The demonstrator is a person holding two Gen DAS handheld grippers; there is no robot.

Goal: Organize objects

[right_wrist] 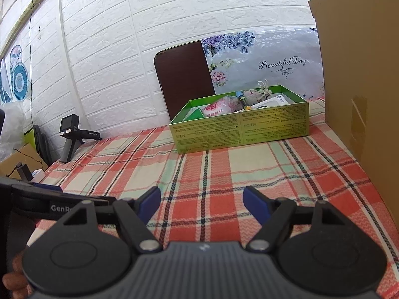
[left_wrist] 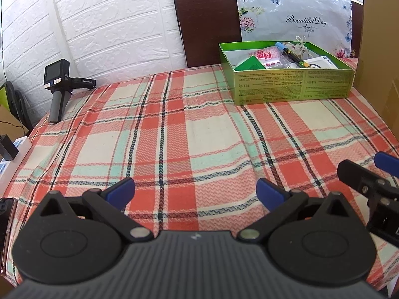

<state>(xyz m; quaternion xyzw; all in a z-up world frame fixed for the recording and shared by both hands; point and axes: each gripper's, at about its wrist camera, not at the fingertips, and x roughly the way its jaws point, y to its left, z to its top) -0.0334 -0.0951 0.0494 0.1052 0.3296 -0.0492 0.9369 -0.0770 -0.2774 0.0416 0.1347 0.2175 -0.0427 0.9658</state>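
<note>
"Beautiful Day" reads on the floral bag (left_wrist: pixel 294 12) behind the green box (left_wrist: pixel 286 79), far right on the plaid tablecloth (left_wrist: pixel 187 129). Left gripper (left_wrist: pixel 195 190) and right gripper (right_wrist: pixel 202 200) both gape empty before a white brick wall (right_wrist: pixel 149 25).

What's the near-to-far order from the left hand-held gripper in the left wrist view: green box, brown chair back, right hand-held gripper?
1. right hand-held gripper, close at right.
2. green box, far right on the cloth.
3. brown chair back, behind the box.
</note>
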